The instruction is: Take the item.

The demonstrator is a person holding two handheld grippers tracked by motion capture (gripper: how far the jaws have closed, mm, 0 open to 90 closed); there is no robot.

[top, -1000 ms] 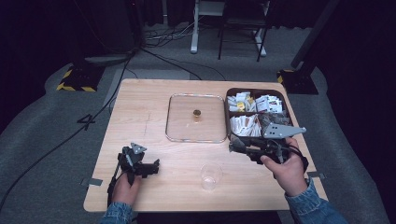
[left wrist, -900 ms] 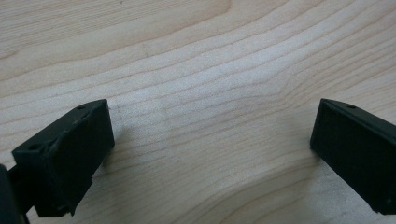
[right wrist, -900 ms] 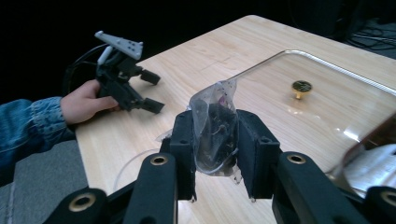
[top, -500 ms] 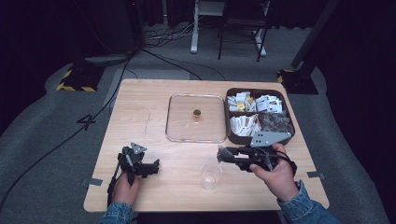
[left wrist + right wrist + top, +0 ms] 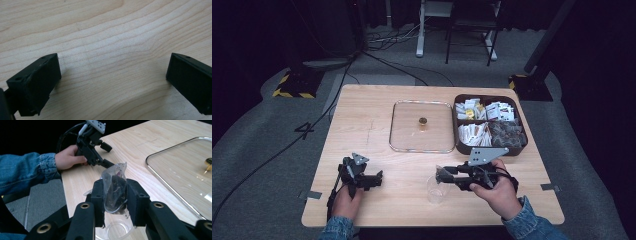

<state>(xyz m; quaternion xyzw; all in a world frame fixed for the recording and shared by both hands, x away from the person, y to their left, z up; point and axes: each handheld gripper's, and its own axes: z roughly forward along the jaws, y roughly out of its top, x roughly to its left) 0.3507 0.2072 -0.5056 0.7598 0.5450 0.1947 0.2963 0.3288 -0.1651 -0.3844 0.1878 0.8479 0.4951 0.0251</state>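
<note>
Near the front edge of the tabletop point(image 5: 377, 125), the right gripper point(image 5: 115, 195) has its fingers point(image 5: 98, 195) pinched on a small clear packet point(image 5: 115, 191) of dark contents, the packet standing upright between them with its torn-looking top pointing away from the hand. Directly beneath it sits the clear plastic cup point(image 5: 435, 189), mouth up, its rim showing just under the packet in the right gripper view. So the packet's long axis runs roughly up and down over the cup, and a tip or release should send the contents in. The left gripper point(image 5: 373, 181) rests well apart on the wood, fingers wide open and holding nothing. Farther back lie the glass lid point(image 5: 399, 127) and the dark tray of sachets point(image 5: 457, 147).
</note>
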